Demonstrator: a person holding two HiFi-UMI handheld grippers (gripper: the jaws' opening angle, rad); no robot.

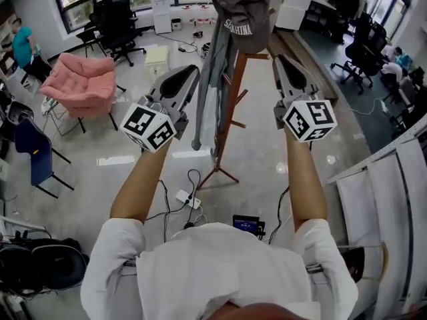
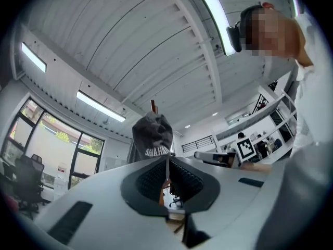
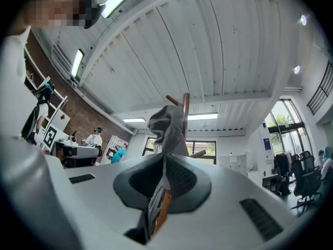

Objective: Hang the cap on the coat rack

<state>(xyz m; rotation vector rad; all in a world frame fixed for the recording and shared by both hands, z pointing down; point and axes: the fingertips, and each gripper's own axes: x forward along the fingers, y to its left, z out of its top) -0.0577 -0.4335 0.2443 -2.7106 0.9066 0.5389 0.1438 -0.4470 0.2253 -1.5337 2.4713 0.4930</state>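
A dark grey cap [image 1: 241, 12] with white lettering hangs on the top of the wooden coat rack [image 1: 229, 112]. My left gripper [image 1: 189, 73] is held up to the left of the rack, below the cap, jaws shut and empty. My right gripper [image 1: 279, 61] is to the right of the rack at about the same height, also shut and empty. Neither touches the cap. The left gripper view shows the cap [image 2: 152, 135] just beyond its closed jaws. In the right gripper view the cap [image 3: 169, 126] sits against the rack's pole [image 3: 186, 106].
A grey garment [image 1: 208, 79] hangs on the rack's left side. On the floor lie a power strip with cables [image 1: 187, 199] and a small device [image 1: 247, 225]. A pink armchair [image 1: 81, 84], office chairs [image 1: 117, 19] and a long bench [image 1: 303, 59] stand around.
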